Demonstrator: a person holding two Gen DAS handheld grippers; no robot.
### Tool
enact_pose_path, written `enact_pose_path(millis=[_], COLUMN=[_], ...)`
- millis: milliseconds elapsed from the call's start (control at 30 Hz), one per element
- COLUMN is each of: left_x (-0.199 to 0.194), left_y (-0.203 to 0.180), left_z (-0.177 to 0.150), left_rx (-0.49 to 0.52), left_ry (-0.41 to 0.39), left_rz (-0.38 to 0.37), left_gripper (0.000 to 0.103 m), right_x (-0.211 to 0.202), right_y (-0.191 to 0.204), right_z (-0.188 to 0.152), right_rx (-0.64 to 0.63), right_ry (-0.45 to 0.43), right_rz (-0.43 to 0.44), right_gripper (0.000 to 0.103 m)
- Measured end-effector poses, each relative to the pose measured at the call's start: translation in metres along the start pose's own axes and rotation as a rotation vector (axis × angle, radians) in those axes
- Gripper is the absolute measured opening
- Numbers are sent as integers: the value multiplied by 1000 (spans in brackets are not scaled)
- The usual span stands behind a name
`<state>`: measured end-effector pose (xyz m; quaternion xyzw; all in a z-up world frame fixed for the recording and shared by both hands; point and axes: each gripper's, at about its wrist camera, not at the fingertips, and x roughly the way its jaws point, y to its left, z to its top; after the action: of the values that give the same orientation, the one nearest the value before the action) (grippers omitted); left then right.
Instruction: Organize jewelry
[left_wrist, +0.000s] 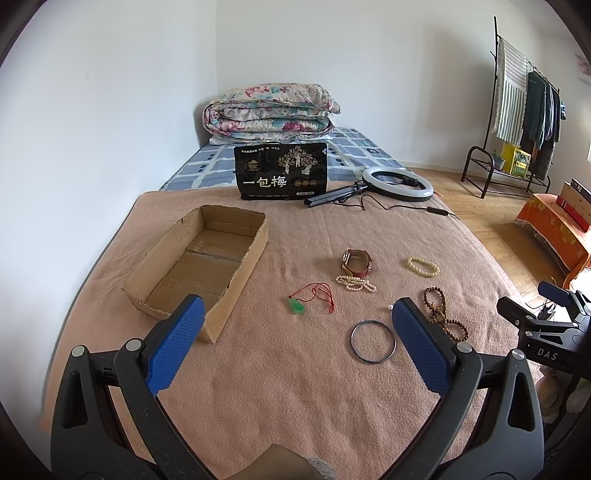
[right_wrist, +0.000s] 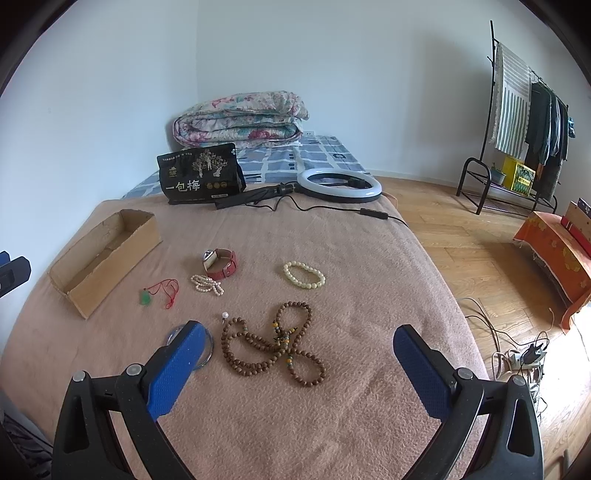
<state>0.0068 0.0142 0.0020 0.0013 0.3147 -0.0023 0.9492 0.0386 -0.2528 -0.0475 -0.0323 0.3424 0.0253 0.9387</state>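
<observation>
An open cardboard box (left_wrist: 199, 266) (right_wrist: 103, 258) lies on the pink blanket at the left. Jewelry lies loose to its right: a green pendant on a red cord (left_wrist: 297, 305) (right_wrist: 146, 297), a red-strapped watch (left_wrist: 356, 262) (right_wrist: 221, 264), a small pearl strand (left_wrist: 356, 283) (right_wrist: 207, 284), a cream bead bracelet (left_wrist: 423, 266) (right_wrist: 304, 275), a brown bead necklace (left_wrist: 443, 314) (right_wrist: 273, 343) and a metal bangle (left_wrist: 373, 341) (right_wrist: 208, 350). My left gripper (left_wrist: 295, 314) is open and empty above the blanket. My right gripper (right_wrist: 299, 339) is open and empty over the brown beads.
A black snack bag (left_wrist: 280, 171) (right_wrist: 201, 173) and a ring light (left_wrist: 397, 182) (right_wrist: 338, 184) with its cable lie at the blanket's far edge. A folded quilt (left_wrist: 271, 110) sits behind. A clothes rack (right_wrist: 524, 129) and cables on the floor (right_wrist: 517, 354) are to the right.
</observation>
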Motion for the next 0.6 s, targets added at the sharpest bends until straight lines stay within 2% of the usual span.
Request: enact_pose_path(millis=[400, 600], left_x=[2, 21], left_y=[1, -1], left_z=[-1, -5], left_rx=[-1, -8], left_ry=[12, 39], left_rz=[9, 16], left_gripper=[103, 103], right_x=[6, 14], right_y=[0, -4], right_z=[1, 2], right_rx=[6, 7], right_ry=[21, 37], right_rz=[11, 3], right_gripper=[103, 103])
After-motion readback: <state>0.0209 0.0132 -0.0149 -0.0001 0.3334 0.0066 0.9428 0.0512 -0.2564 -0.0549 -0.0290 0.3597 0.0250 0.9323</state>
